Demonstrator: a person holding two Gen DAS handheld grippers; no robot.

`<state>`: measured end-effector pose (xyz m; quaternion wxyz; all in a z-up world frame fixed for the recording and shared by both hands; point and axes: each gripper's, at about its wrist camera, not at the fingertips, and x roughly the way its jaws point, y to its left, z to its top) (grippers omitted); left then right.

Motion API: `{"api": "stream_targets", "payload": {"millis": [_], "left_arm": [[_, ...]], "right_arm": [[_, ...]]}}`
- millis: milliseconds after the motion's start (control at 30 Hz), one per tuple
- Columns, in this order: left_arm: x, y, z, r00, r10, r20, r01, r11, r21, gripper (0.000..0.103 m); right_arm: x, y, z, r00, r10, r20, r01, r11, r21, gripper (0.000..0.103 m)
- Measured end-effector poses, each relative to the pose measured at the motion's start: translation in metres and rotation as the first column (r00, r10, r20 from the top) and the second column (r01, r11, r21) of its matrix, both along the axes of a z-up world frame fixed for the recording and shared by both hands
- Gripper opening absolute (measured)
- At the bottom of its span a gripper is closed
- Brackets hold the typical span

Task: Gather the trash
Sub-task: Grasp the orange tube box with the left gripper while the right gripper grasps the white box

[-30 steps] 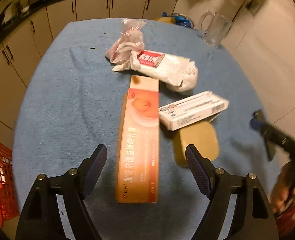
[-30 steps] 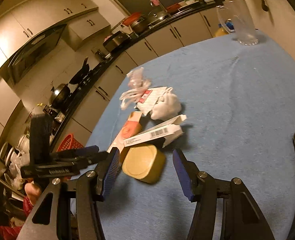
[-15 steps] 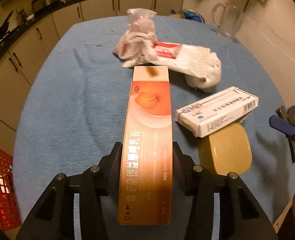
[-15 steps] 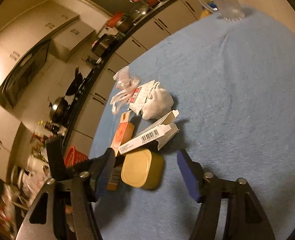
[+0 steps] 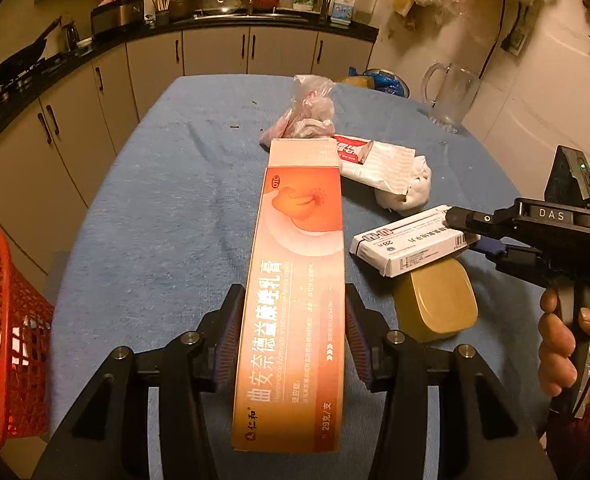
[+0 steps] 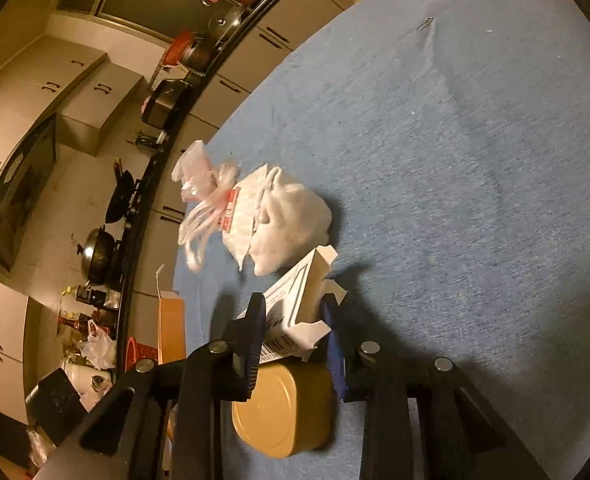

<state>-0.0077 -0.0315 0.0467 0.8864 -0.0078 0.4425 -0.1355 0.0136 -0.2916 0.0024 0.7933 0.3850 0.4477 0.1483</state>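
A long orange carton [image 5: 295, 280] lies lengthwise between my left gripper's [image 5: 293, 305] pads, which press on both its long sides. To its right a white medicine box [image 5: 407, 248] rests on a yellow tin [image 5: 435, 304]. In the right wrist view the white box [image 6: 299, 300] stands between the fingers of my right gripper [image 6: 292, 305], whose jaws are closing and touch both its sides; the tin [image 6: 283, 408] sits below. Beyond are a crumpled white wrapper [image 5: 379, 164] and a pink plastic bag [image 5: 311, 116].
The table wears a blue cloth [image 5: 155, 220]. A red mesh basket [image 5: 3, 320] stands off its left edge. A glass mug [image 5: 451, 96] is at the far right corner. A hand [image 5: 559, 344] holds the right gripper [image 5: 475, 232]. Kitchen cabinets run behind.
My left gripper went from wide open to shut on the orange carton. My right gripper rolled, came in over the tin and narrowed around the white box.
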Motion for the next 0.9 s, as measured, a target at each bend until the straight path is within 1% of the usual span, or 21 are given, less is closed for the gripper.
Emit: {"api": "stream_targets", "payload": {"millis": [167, 333, 433, 533, 900], "left_arm": [[-0.011, -0.001, 0.005, 1.000, 0.005, 0.024, -0.004, 1.000, -0.020, 0.047], [-0.021, -0.004, 0.013, 0.999, 0.012, 0.051, -0.010, 0.999, -0.033, 0.047], [-0.025, -0.004, 0.019, 0.998, 0.013, 0.062, -0.011, 0.999, -0.036, 0.047], [-0.030, -0.002, 0.025, 0.997, 0.017, 0.076, -0.015, 0.999, -0.035, 0.047], [-0.043, 0.010, 0.038, 0.993, 0.039, 0.108, -0.034, 0.999, -0.041, 0.047]], "right_arm": [[-0.019, -0.001, 0.018, 0.996, 0.008, 0.091, -0.006, 1.000, -0.016, 0.024], [-0.048, 0.000, 0.044, 0.975, 0.015, 0.222, -0.008, 0.999, -0.033, 0.022], [-0.061, 0.004, 0.056, 0.962, 0.037, 0.270, -0.021, 0.998, -0.062, 0.021], [-0.068, 0.009, 0.061, 0.955, 0.057, 0.291, -0.040, 0.997, -0.065, 0.021], [-0.074, 0.021, 0.070, 0.944, 0.102, 0.315, -0.084, 0.994, -0.070, 0.021]]}}
